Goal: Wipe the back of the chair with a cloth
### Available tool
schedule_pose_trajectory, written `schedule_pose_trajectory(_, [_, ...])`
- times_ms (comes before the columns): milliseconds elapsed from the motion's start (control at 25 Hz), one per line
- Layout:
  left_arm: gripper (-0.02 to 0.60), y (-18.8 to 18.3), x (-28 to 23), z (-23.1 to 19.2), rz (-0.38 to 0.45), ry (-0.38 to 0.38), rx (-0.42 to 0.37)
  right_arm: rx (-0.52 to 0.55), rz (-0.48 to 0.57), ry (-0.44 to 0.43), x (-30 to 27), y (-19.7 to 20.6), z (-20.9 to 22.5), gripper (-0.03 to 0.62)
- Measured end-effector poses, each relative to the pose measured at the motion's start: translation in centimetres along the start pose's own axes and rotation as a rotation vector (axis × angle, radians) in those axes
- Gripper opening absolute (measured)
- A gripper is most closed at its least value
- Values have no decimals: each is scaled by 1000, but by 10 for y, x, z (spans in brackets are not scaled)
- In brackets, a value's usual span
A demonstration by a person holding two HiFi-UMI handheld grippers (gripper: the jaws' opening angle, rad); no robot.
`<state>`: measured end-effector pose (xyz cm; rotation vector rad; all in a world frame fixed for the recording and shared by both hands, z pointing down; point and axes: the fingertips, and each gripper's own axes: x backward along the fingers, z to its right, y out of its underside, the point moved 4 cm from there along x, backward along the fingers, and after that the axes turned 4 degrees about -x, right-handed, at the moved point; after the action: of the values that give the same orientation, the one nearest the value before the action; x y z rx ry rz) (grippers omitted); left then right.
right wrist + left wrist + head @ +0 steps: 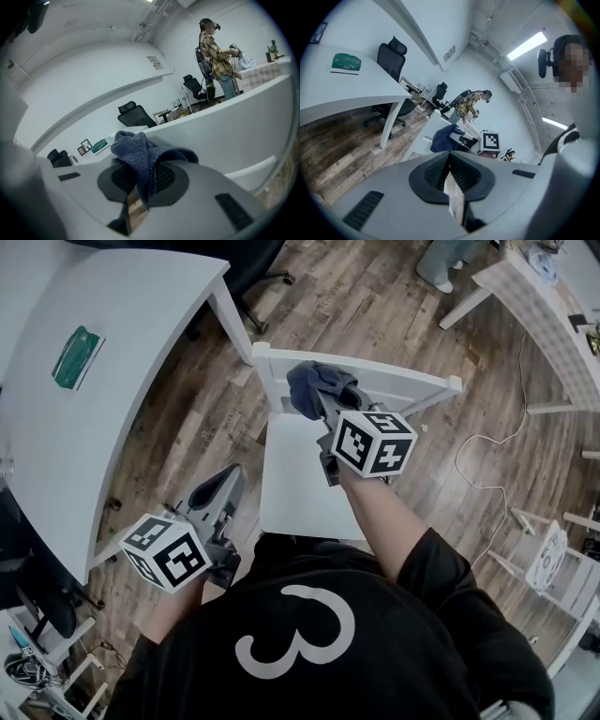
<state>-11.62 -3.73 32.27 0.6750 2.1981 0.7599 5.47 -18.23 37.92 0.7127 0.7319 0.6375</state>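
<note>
Right gripper (330,407) clamped on blue cloth (307,385); cloth sits at top rail of white chair back (403,381), 12 o'clock in head view. Left gripper (221,489) jaws together, nothing between, 7 o'clock, just beside chair seat (291,484).

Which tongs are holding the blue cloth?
The right tongs, pinching the blue cloth at the white chair back; the left tongs are shut on nothing.

Large white "3" on the front of the person's black shirt (394,652); no other print legible
</note>
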Motion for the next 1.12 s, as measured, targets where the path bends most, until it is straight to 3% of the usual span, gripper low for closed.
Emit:
schedule_pose_trajectory(440, [14, 4, -41, 36, -44, 74, -43, -53, 33, 59, 47, -12, 53, 49])
schedule_pose_trajectory(1120, [14, 19, -73, 69, -86, 119, -76, -181, 161, 172, 126, -34, 137, 49])
